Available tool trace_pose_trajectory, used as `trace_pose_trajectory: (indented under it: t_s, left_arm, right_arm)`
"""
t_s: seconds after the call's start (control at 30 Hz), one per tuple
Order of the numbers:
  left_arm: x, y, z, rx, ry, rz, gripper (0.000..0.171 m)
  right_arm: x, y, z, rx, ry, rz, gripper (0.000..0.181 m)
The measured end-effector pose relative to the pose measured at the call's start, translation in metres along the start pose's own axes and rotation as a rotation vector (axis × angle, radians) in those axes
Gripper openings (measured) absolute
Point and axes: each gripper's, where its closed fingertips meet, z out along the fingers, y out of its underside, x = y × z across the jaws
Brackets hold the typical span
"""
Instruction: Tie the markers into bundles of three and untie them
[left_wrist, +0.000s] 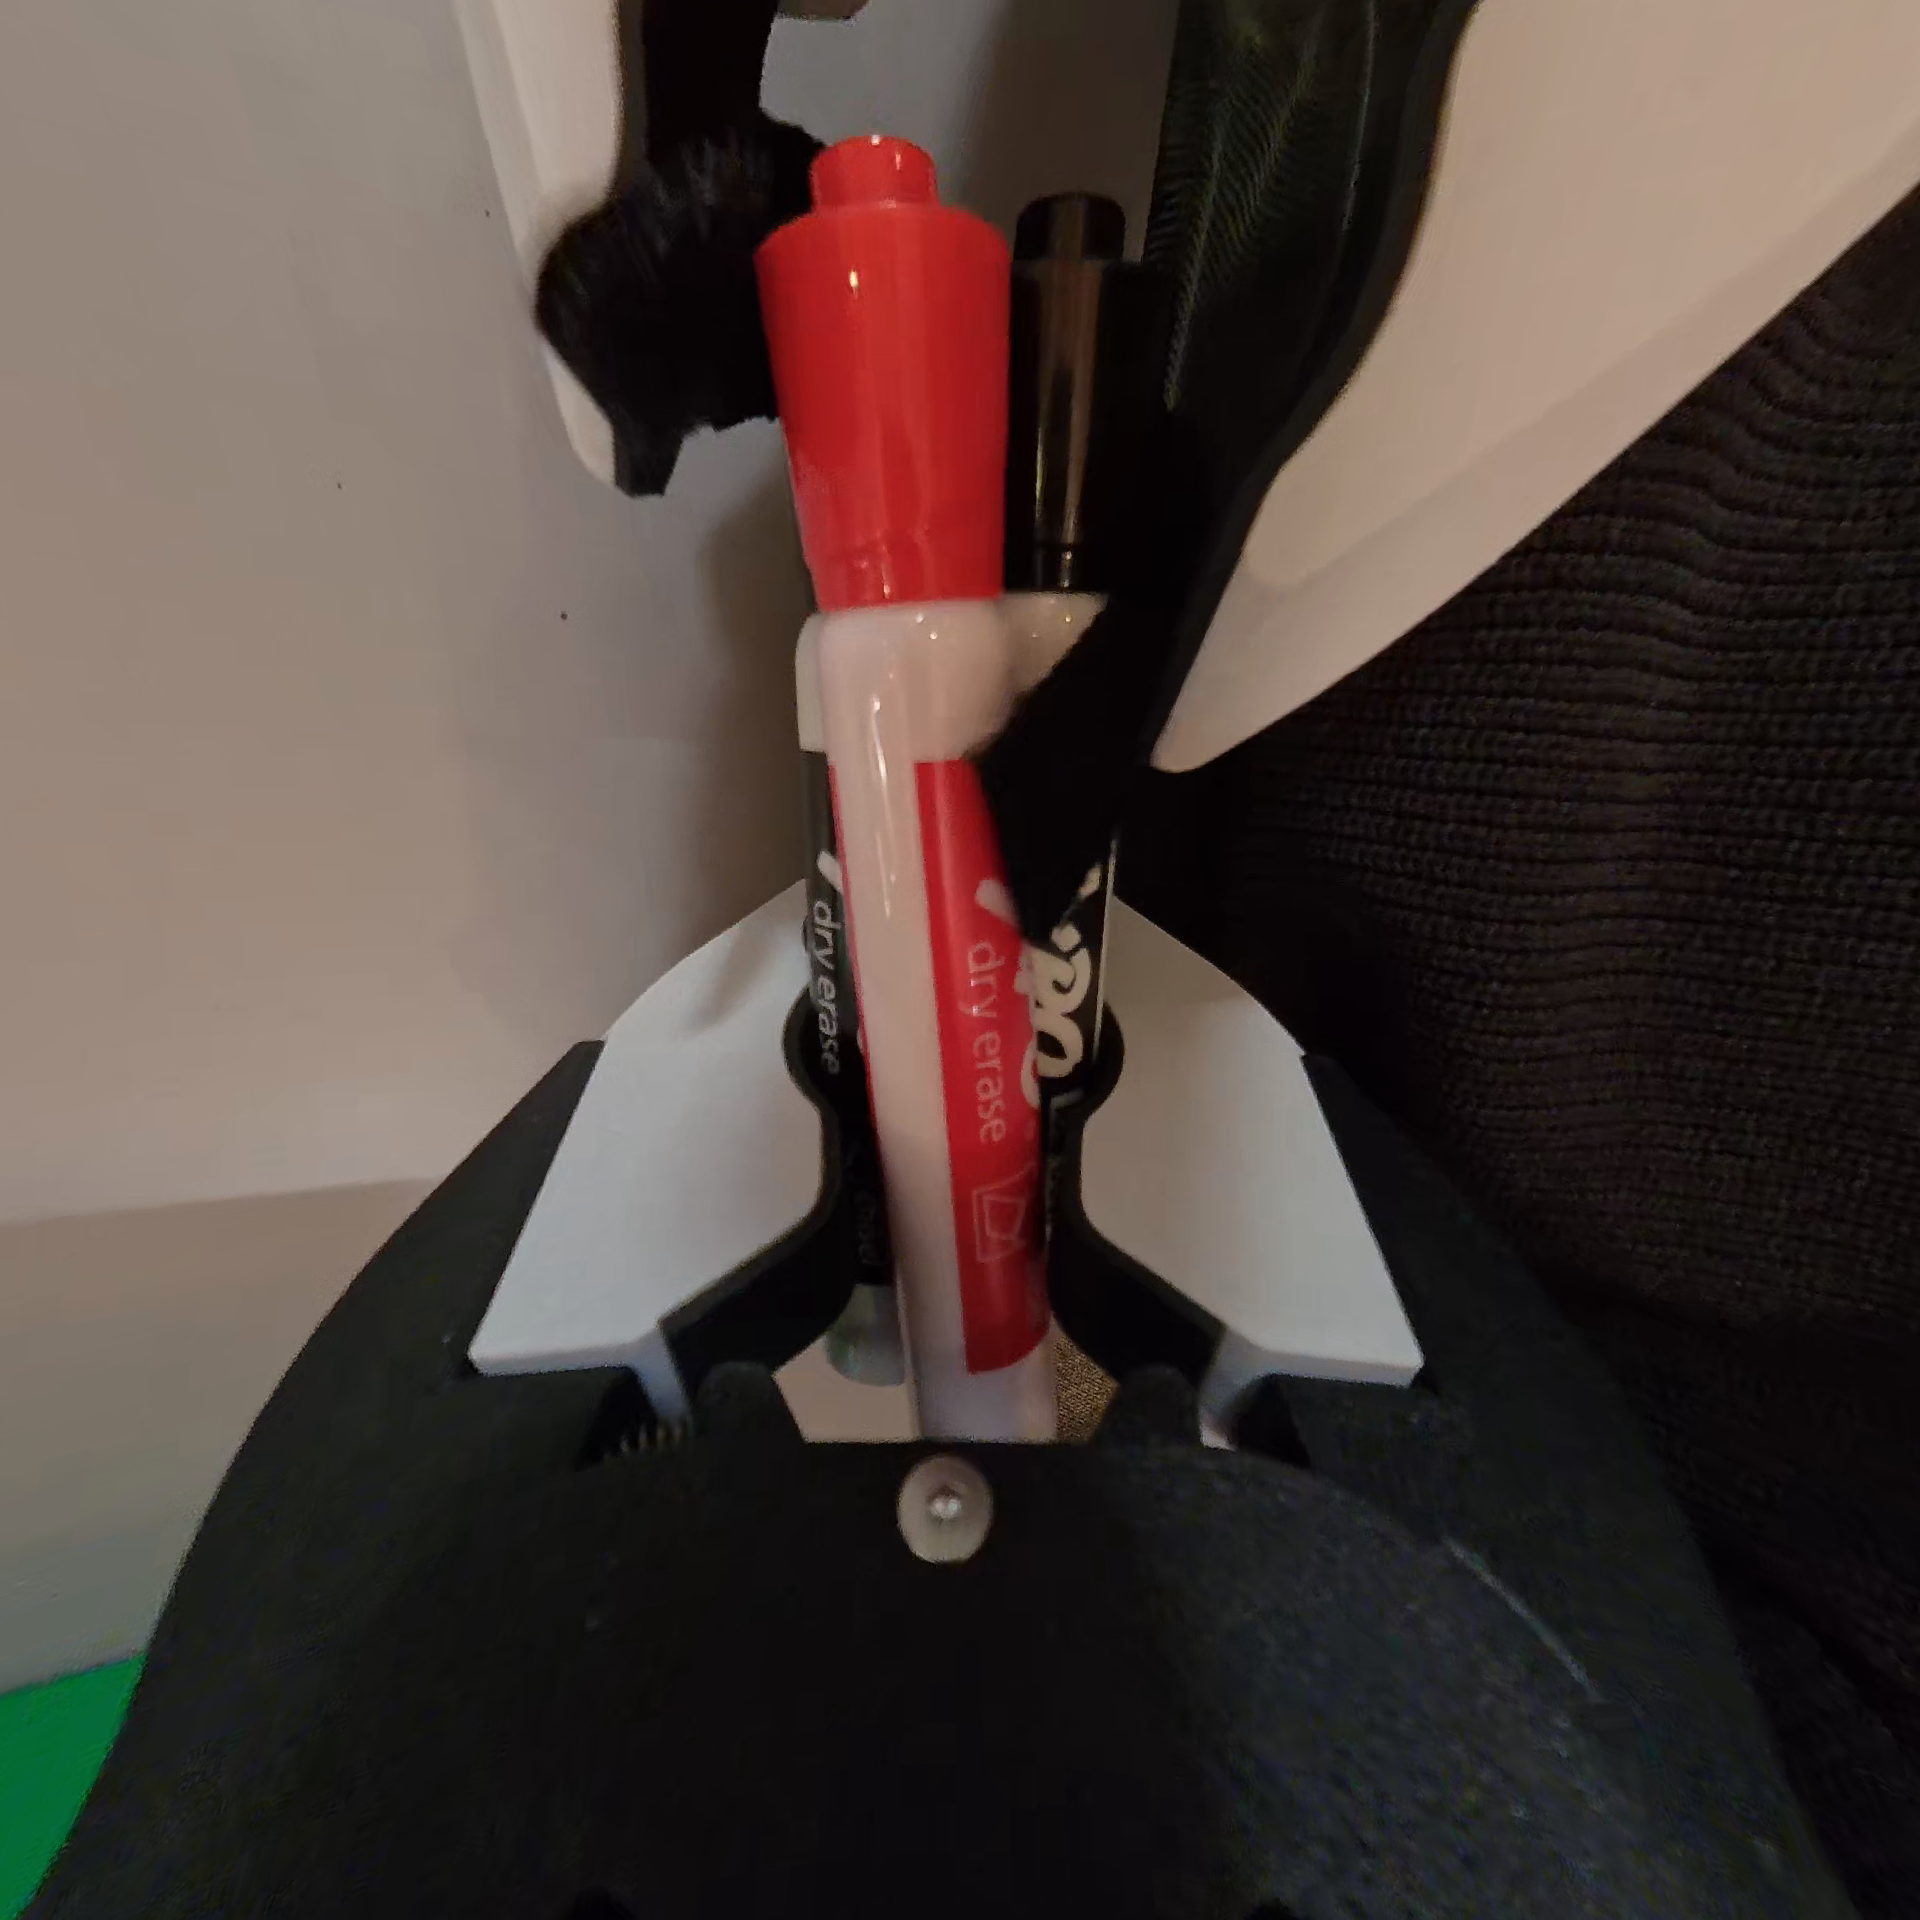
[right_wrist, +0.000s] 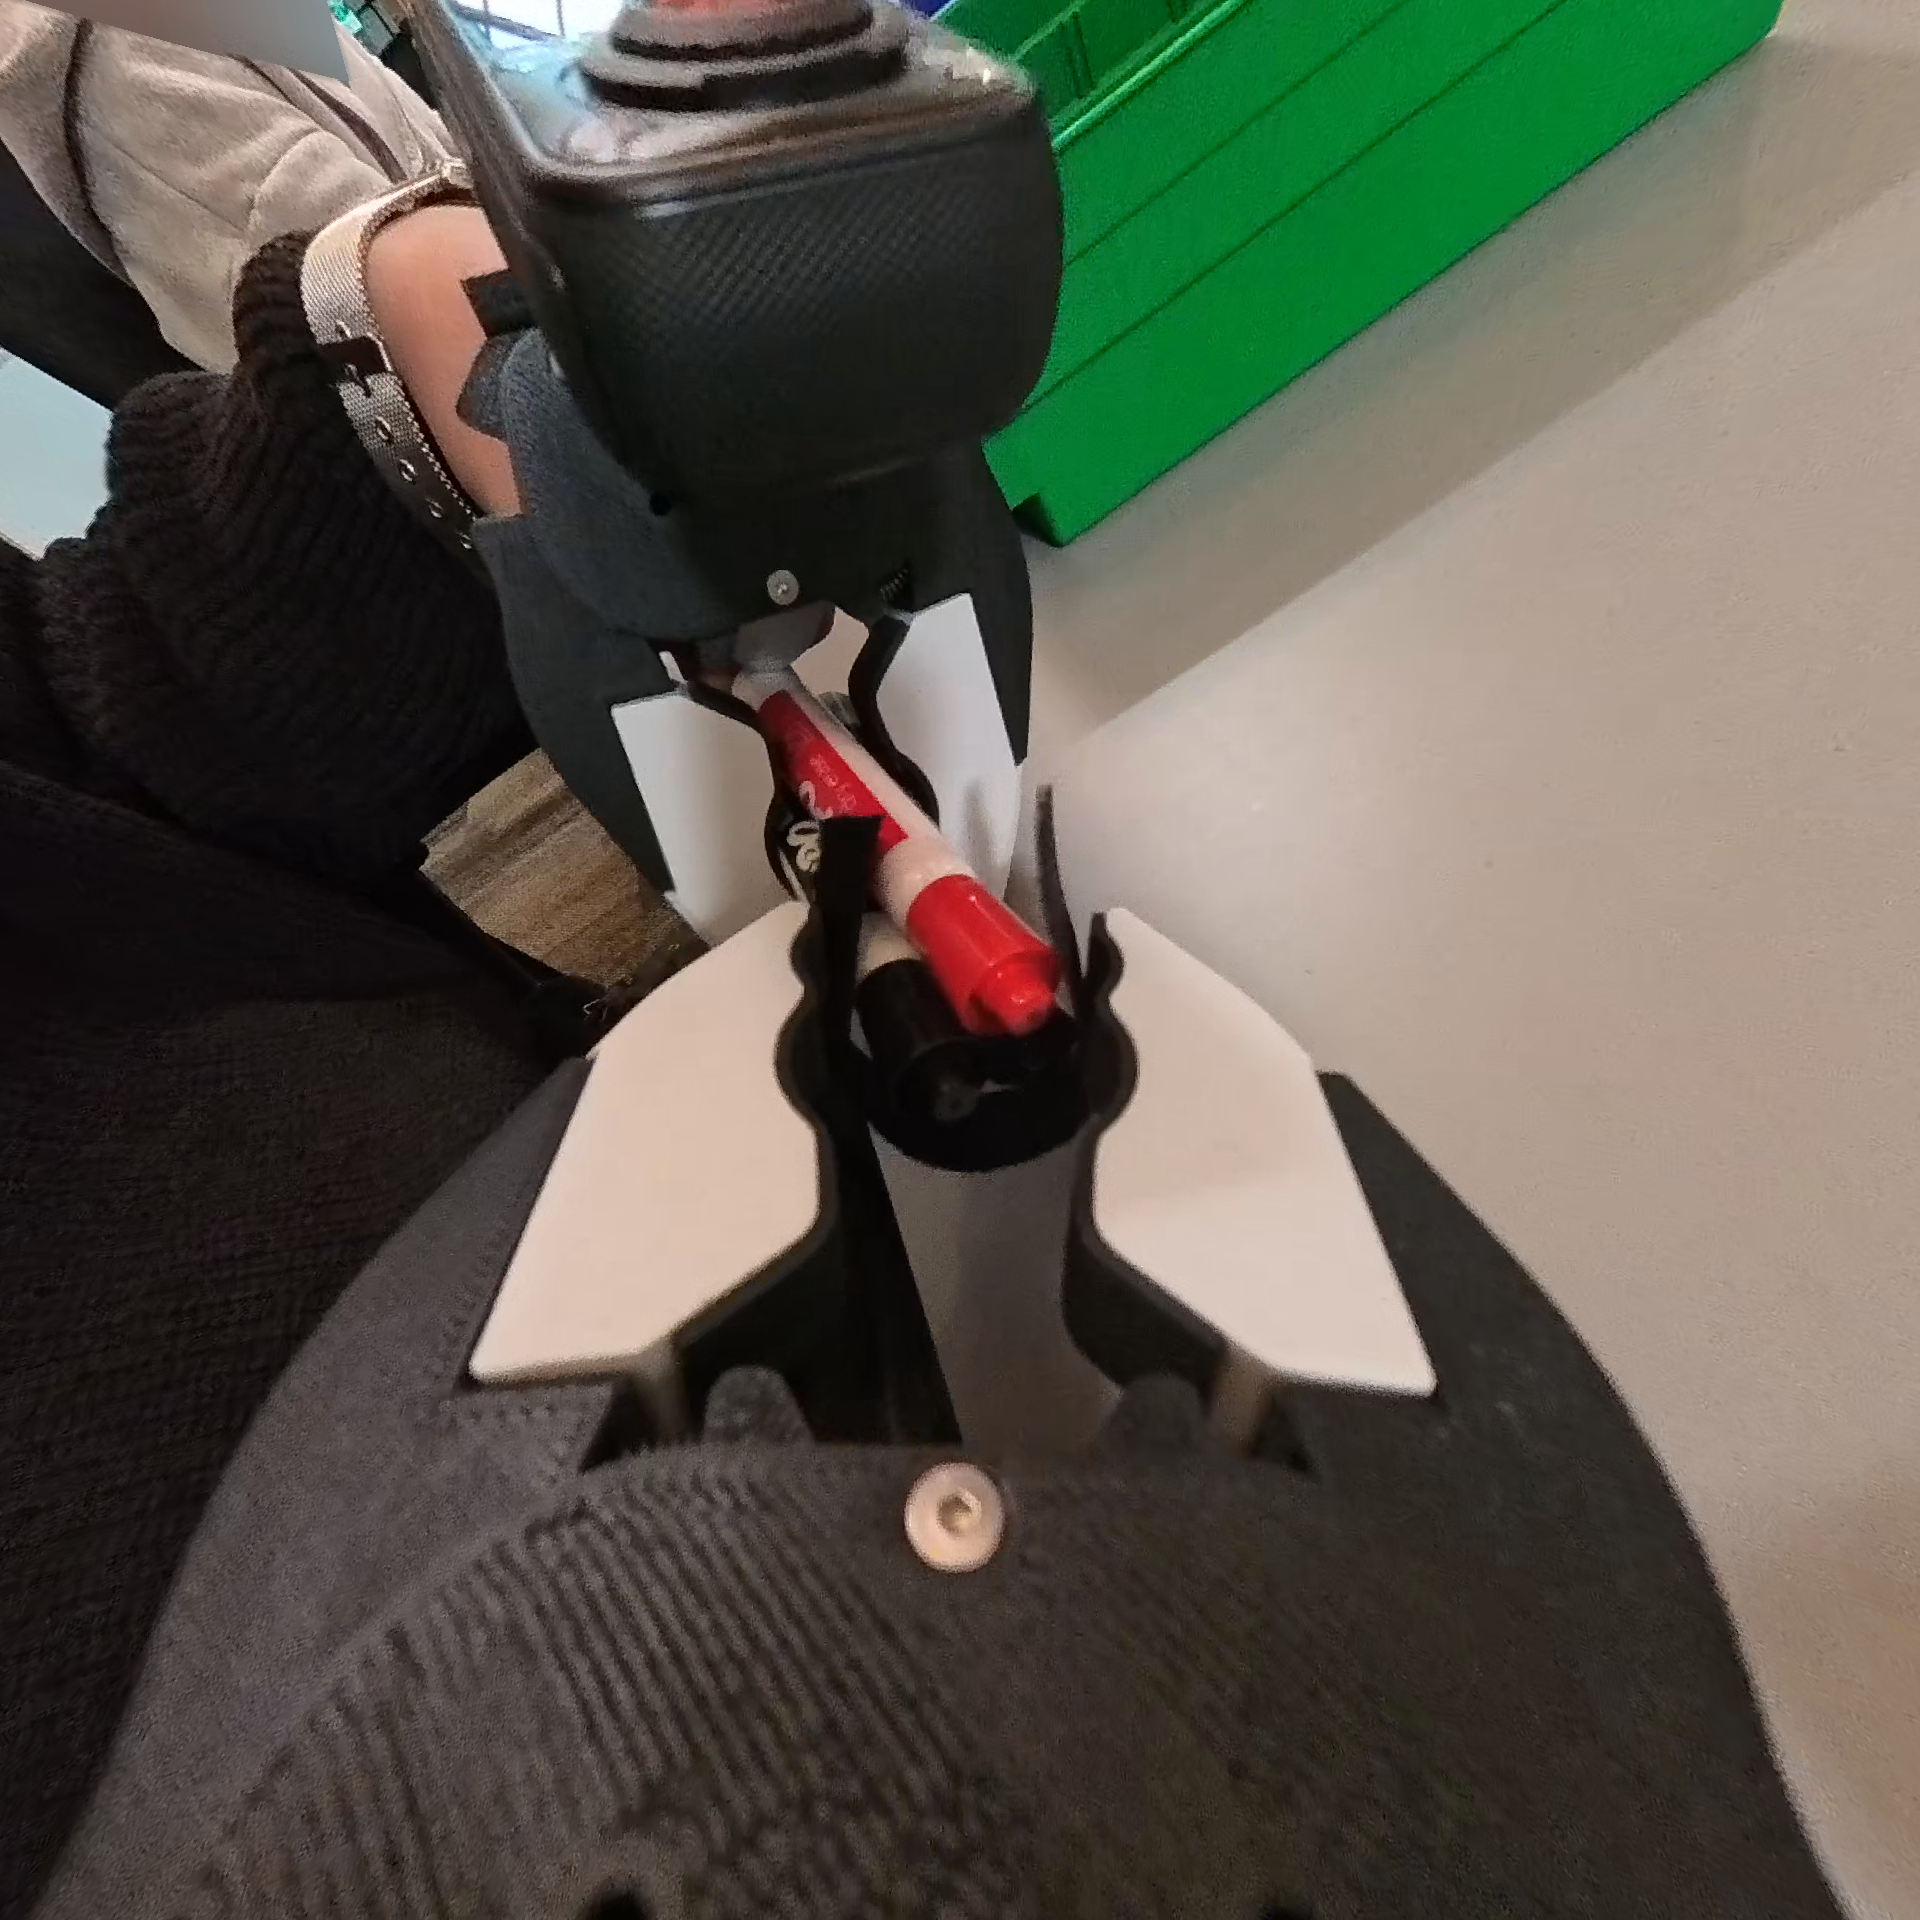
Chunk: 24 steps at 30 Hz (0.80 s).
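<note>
Each gripper is built of black, ribbed, 3D-printed plastic with a broad rounded body. On the left gripper (left_wrist: 956, 997), two white flat-faced fingers (left_wrist: 665, 1195) are set in black frames, their inner edges cut in a wavy, notched outline. A silver socket-head screw (left_wrist: 940, 1546) is seated on the centreline just behind the fingers, and a small spring is seen at the base of one finger. The right gripper (right_wrist: 951, 1039) is made alike, with white fingers (right_wrist: 665, 1195) and its own screw (right_wrist: 954, 1519). A glossy, carbon-patterned housing (right_wrist: 790, 312) is mounted on top of the left gripper. A black knitted sleeve (right_wrist: 239, 582) and a grey perforated strap (right_wrist: 364, 364) are worn.
</note>
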Motion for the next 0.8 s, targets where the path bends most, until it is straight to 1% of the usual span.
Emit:
trace_pose_trajectory:
  t_s: [0.2, 0.4, 0.47, 0.53, 0.6, 0.67, 0.73, 0.8]
  left_arm:
    - [-0.004, 0.002, -0.005, 0.018, -0.008, -0.014, 0.045]
    - [-0.021, 0.016, -0.019, 0.035, -0.059, -0.08, 0.044]
    - [-0.025, 0.019, -0.025, 0.05, -0.068, -0.096, 0.044]
    - [-0.027, 0.021, -0.03, 0.06, -0.078, -0.106, 0.044]
    - [-0.029, 0.023, -0.033, 0.064, -0.086, -0.116, 0.044]
    - [-0.03, 0.026, -0.036, 0.064, -0.095, -0.126, 0.044]
    - [-0.032, 0.029, -0.04, 0.068, -0.104, -0.137, 0.044]
    - [-0.033, 0.031, -0.044, 0.077, -0.115, -0.148, 0.044]
  right_arm:
    - [0.007, 0.005, -0.005, -0.023, 0.025, 0.004, 0.064]
    - [0.039, 0.006, -0.023, -0.054, 0.168, -0.027, 0.066]
    - [0.05, 0.009, -0.024, -0.102, 0.215, -0.029, 0.066]
    - [0.061, 0.014, -0.02, -0.19, 0.255, -0.025, 0.069]
    - [0.072, 0.021, -0.013, -0.306, 0.3, -0.061, 0.08]
    - [0.084, 0.021, -0.004, -0.389, 0.358, -0.136, 0.084]
    - [0.09, 0.017, 0.007, -0.435, 0.386, -0.204, 0.086]
    - [0.091, 0.011, 0.015, -0.446, 0.399, -0.263, 0.092]
